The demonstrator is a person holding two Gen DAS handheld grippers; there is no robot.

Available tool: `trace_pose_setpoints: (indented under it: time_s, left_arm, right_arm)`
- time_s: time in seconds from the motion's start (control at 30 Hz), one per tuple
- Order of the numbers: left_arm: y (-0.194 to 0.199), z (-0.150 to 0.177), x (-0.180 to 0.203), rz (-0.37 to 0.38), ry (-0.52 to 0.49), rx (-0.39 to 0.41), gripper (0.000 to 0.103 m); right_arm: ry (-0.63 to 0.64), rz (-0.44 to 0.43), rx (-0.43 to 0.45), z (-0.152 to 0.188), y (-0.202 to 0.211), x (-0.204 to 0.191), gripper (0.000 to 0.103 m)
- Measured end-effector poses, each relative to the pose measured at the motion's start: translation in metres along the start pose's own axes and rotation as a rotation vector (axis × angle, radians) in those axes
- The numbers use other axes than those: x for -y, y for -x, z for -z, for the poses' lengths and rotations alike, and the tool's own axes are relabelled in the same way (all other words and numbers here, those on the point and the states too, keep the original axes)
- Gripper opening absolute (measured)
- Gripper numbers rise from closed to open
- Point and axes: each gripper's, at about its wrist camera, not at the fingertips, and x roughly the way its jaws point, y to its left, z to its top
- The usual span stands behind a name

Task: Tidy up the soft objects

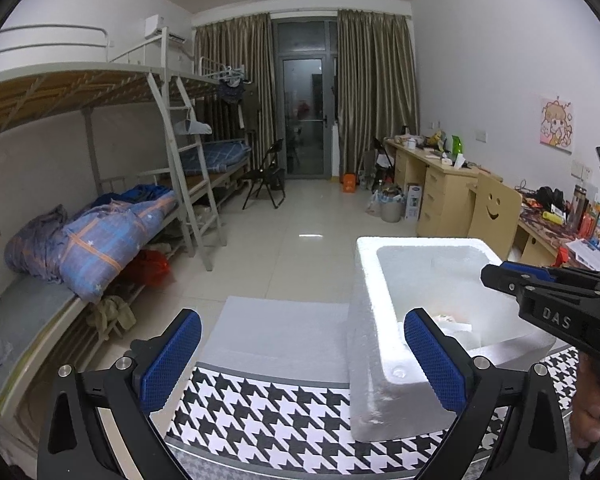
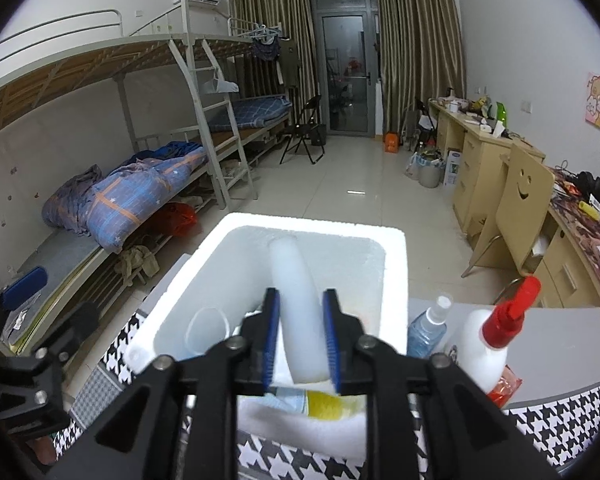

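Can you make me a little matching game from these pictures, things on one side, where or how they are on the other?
1. left gripper
2. right gripper
3. spray bottle
4. foam tube

a. pinched between blue pads
b. open, holding nothing
c. standing right of the foam box
d. shut, over the box

Pairs: 1-b, 2-d, 3-c, 4-a

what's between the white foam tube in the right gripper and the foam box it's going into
Nothing visible. The right gripper holds the foam tube directly over the open foam box, its far end already inside.
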Motion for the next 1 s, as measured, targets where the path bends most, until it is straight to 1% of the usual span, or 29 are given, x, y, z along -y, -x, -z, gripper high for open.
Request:
trace_pose_setpoints:
  time_s: [0.07, 0.13, 0.17, 0.2, 0.27, 0.37, 0.57, 0.67, 0.83, 1.0]
  left_arm:
    - [0.001, 0.001, 0.0, 0.002, 0.0, 0.002, 0.102]
    - [0.001, 0.001, -0.001, 0.003, 0.002, 0.001, 0.102]
    - [0.001, 0.001, -0.001, 0.005, 0.002, 0.0, 0.102]
    - [0.001, 0.001, -0.001, 0.005, 0.001, 0.0, 0.102]
    - [0.002, 0.001, -0.002, 0.007, 0.001, -0.004, 0.102]
    - [0.004, 0.001, 0.0, 0.009, -0.005, 0.0, 0.102]
    - [0.016, -0.001, 0.007, 0.026, -0.006, 0.018, 0.102]
    - [0.026, -0.001, 0.011, 0.038, -0.012, 0.032, 0.102]
    - [0.04, 0.0, 0.011, 0.053, -0.007, 0.05, 0.102]
    - [0.058, 0.004, 0.016, 0.069, -0.011, 0.061, 0.102]
  right_arm:
    - [-0.01, 0.001, -0.001, 0.0, -0.003, 0.002, 0.036]
    - [-0.019, -0.006, -0.008, 0.0, -0.003, 0.004, 0.069]
    - [-0.022, -0.013, -0.003, 0.001, -0.001, 0.004, 0.074]
    - [-0.02, -0.01, 0.011, 0.001, 0.002, 0.003, 0.076]
    - [-0.01, 0.006, 0.026, 0.001, 0.007, 0.002, 0.076]
    - [-0.006, -0.003, 0.025, 0.003, 0.014, 0.001, 0.076]
    - [-0.003, 0.007, 0.048, 0.004, 0.033, 0.0, 0.076]
    - [-0.004, 0.008, 0.053, 0.006, 0.044, -0.002, 0.08]
    - [0.006, 0.032, 0.068, 0.015, 0.07, -0.005, 0.091]
    - [-0.014, 0.018, 0.102, 0.026, 0.097, -0.005, 0.093]
